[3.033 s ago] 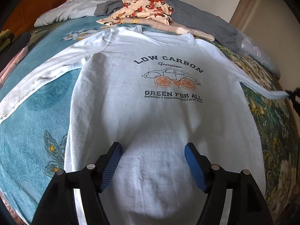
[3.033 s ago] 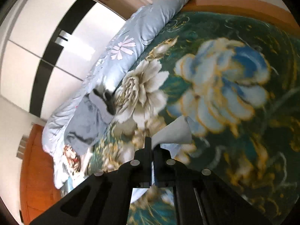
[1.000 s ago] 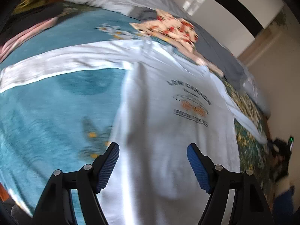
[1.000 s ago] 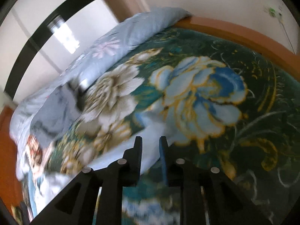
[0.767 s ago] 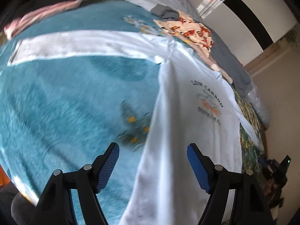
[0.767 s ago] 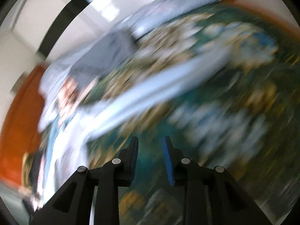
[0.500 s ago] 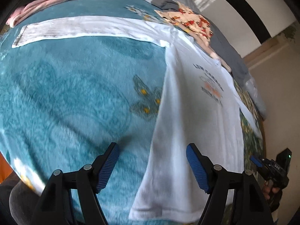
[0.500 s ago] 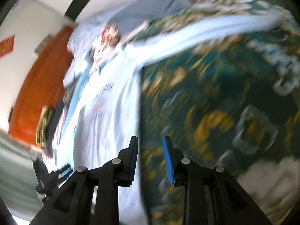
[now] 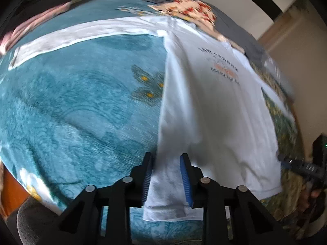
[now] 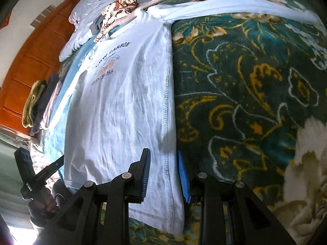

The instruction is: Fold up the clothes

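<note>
a: left wrist view: white shirt (image 9: 214, 106) flat on the teal blanket (image 9: 71, 102), sleeves spread. left gripper (image 9: 166, 175) part open, straddling the hem corner, not clamped. thin, limp, light cloth.

b: right wrist view: right gripper (image 10: 163, 175) also part open over the other hem corner by the side seam. take the hem corners. floral garment (image 10: 119, 2) sits just past the collar.

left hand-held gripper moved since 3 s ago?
Yes. The left hand-held gripper went from over the shirt's middle, jaws wide, to its left hem corner, jaws narrowed around the fabric.
</note>
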A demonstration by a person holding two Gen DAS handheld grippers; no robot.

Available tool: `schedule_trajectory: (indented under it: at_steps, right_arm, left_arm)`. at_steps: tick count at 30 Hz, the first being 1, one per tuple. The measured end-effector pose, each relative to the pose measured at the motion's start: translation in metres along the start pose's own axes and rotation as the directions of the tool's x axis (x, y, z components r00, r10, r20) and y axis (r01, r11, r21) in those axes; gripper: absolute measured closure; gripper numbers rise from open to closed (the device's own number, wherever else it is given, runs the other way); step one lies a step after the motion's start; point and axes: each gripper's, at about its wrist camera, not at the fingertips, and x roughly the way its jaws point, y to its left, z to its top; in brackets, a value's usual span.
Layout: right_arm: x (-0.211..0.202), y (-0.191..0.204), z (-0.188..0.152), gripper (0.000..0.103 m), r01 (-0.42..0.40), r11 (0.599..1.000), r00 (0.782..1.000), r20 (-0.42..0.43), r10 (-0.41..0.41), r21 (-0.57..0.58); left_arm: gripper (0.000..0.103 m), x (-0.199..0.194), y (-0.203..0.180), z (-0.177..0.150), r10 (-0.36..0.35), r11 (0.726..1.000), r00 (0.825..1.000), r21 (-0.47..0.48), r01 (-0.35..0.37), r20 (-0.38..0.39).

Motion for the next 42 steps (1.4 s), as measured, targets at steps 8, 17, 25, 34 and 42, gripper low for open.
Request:
schedule_trajectory:
  at_steps: [8, 17, 25, 34, 42]
  right_arm:
    - [-0.001, 0.011, -0.009, 0.074, 0.045, 0.998, 0.999, -0.002, -0.045, -0.052]
    - [-0.016, 0.026, -0.015, 0.1, 0.118, 0.983, 0.993, 0.042, -0.113, -0.138]
    - [-0.017, -0.006, -0.027, 0.101, 0.123, 0.988, 0.992, 0.003, -0.123, -0.088]
    - [-0.033, -0.033, -0.012, 0.1, 0.087, 0.996, 0.995, 0.041, -0.086, -0.036]
    - [-0.081, -0.091, 0.037, 0.086, 0.0, 0.994, 0.969, 0.246, -0.027, 0.108]
  left_arm:
    - [0.097, -0.001, -0.013, -0.005, 0.052, 0.998, 0.999, 0.045, -0.052, 0.014]
    - [0.098, -0.035, -0.009, -0.01, 0.157, 0.985, 0.983, 0.053, -0.163, 0.092]
    - [0.098, -0.014, 0.0, -0.014, 0.184, 0.982, 0.982, 0.032, -0.185, 0.037]
    - [0.095, -0.023, 0.005, -0.012, 0.134, 0.991, 0.99, -0.019, -0.133, 0.046]
    - [0.054, -0.051, -0.016, 0.014, 0.063, 0.998, 0.983, -0.041, -0.057, 0.174]
